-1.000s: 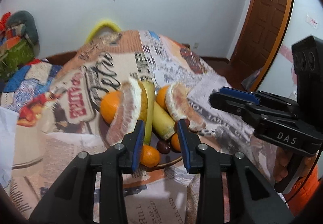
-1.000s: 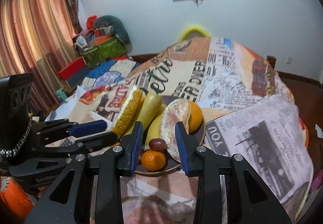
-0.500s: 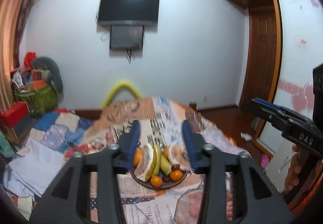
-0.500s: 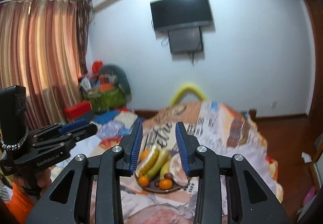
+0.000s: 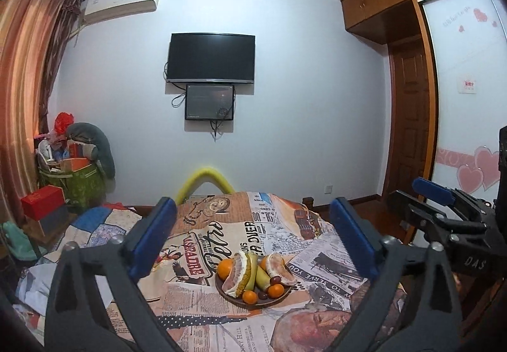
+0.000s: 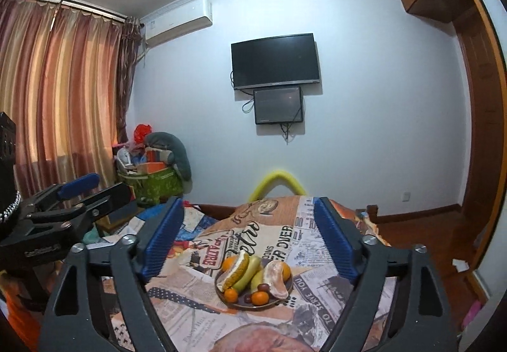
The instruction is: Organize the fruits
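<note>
Lettering "DAS" on our right gripper (image 5: 443,209), "OVER" on tablecloth (image 5: 253,231); both jaws spread wide, empty; left gripper (image 5: 256,244) frames fruit plate (image 5: 253,303), small dark fruits unclear

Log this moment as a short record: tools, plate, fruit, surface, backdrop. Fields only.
left tool: open wide, holds nothing, above and short of the plate
right tool: open wide, holds nothing
plate: dark, round, on the newspaper-print cloth
fruit: pomelo wedges, bananas, oranges, small dark fruits, all on the plate
backdrop: wall TV, smaller screen beneath it, curtains at left
</note>
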`<action>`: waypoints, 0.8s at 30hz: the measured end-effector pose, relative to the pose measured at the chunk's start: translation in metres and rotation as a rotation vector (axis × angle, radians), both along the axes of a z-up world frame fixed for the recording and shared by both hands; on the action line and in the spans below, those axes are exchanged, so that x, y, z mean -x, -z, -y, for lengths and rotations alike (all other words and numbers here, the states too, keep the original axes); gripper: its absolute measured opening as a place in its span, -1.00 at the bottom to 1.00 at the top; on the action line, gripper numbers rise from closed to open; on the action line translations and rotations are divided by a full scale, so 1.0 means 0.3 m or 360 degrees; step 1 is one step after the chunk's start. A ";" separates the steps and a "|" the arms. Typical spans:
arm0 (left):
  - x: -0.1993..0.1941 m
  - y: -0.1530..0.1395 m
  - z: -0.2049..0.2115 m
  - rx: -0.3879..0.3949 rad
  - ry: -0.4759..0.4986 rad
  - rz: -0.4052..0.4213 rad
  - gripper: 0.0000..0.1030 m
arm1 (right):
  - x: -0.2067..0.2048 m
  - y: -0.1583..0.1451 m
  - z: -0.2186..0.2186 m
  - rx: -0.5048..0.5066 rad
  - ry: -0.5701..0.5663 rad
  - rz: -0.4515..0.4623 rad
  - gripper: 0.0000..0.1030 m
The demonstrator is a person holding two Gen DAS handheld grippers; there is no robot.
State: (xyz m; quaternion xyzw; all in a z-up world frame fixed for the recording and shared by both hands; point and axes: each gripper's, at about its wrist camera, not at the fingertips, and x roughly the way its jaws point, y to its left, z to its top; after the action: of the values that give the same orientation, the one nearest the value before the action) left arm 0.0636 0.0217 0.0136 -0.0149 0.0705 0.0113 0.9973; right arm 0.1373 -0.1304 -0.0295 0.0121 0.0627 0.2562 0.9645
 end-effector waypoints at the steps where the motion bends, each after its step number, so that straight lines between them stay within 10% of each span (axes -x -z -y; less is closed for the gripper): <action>1: 0.006 0.001 0.000 -0.0001 -0.0009 -0.0001 0.95 | -0.003 0.004 -0.008 0.0001 0.0005 -0.0001 0.69; 6: 0.018 0.018 -0.004 0.0004 -0.0029 -0.0010 0.99 | 0.014 0.011 -0.003 0.0002 0.0043 -0.0002 0.99; 24: 0.028 0.045 -0.003 0.0003 0.0001 -0.0049 0.99 | 0.071 0.029 0.022 0.0023 0.0074 0.0021 1.00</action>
State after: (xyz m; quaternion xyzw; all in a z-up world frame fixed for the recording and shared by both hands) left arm 0.0553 0.0225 0.0001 -0.0157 0.0858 0.0111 0.9961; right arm 0.1158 -0.1370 -0.0381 0.0048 0.0580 0.2334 0.9706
